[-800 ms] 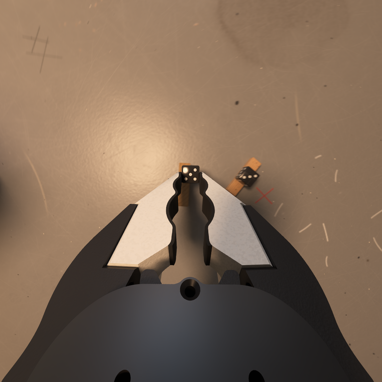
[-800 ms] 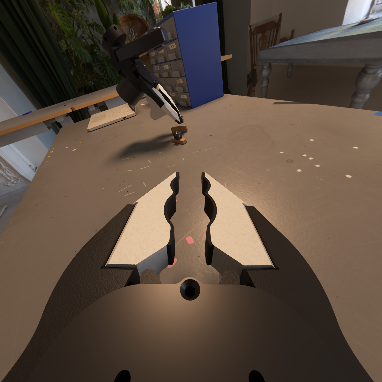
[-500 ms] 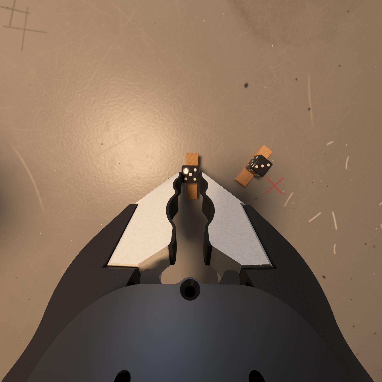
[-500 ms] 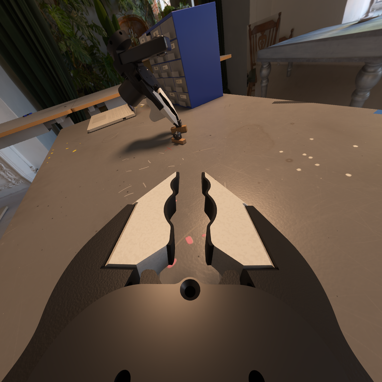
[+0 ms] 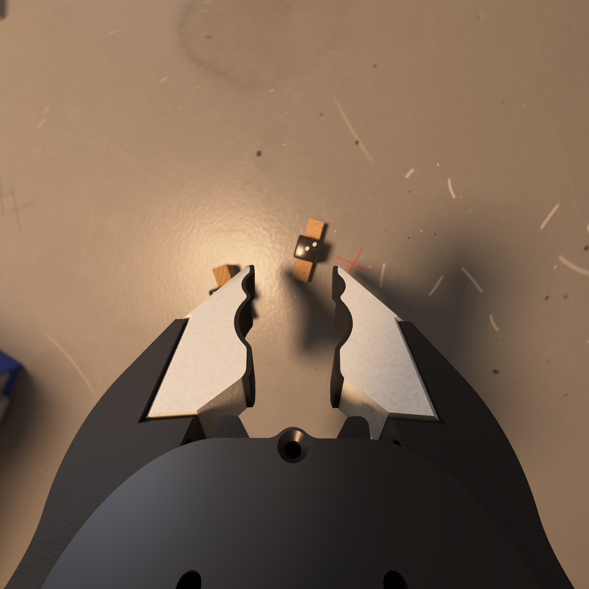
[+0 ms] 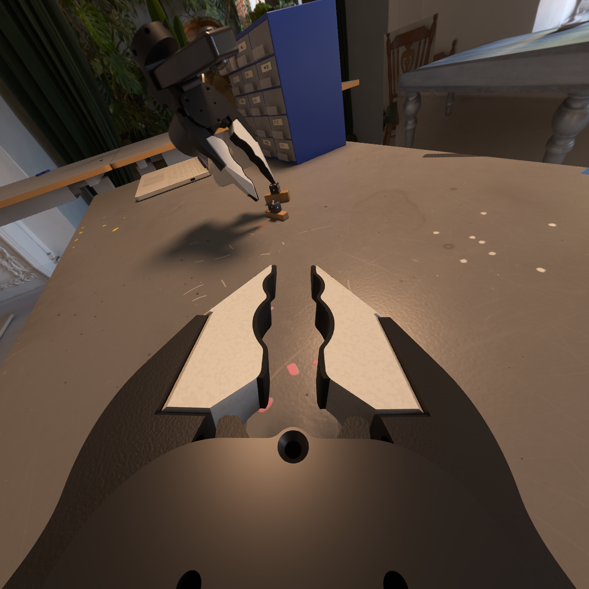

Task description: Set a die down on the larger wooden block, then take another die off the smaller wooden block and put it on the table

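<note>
My left gripper [image 5: 293, 269] is open and empty above the table [image 5: 127, 127]. Ahead between its fingertips, a black die [image 5: 306, 249] sits on a thin wooden block [image 5: 308, 251]. A second wooden block [image 5: 224, 274] shows beside the left finger, which hides most of it. In the right wrist view the left gripper [image 6: 264, 190] hangs open over both blocks. The far, thicker block [image 6: 278, 196] carries a die [image 6: 274, 188] by the fingertip. The near block [image 6: 276, 215] carries another die [image 6: 274, 207]. My right gripper [image 6: 293, 267] is open and empty, low over the table, well short of the blocks.
A red cross mark [image 5: 352, 263] lies right of the thin block. A blue drawer cabinet [image 6: 299, 89] and a white laptop [image 6: 172, 178] stand at the table's far side. A grey table [image 6: 494, 70] and a chair [image 6: 411, 63] stand beyond the right edge.
My left gripper has opened and let go of the die, which now rests on the far block. The gripper has shifted toward the other block. The right gripper has not moved.
</note>
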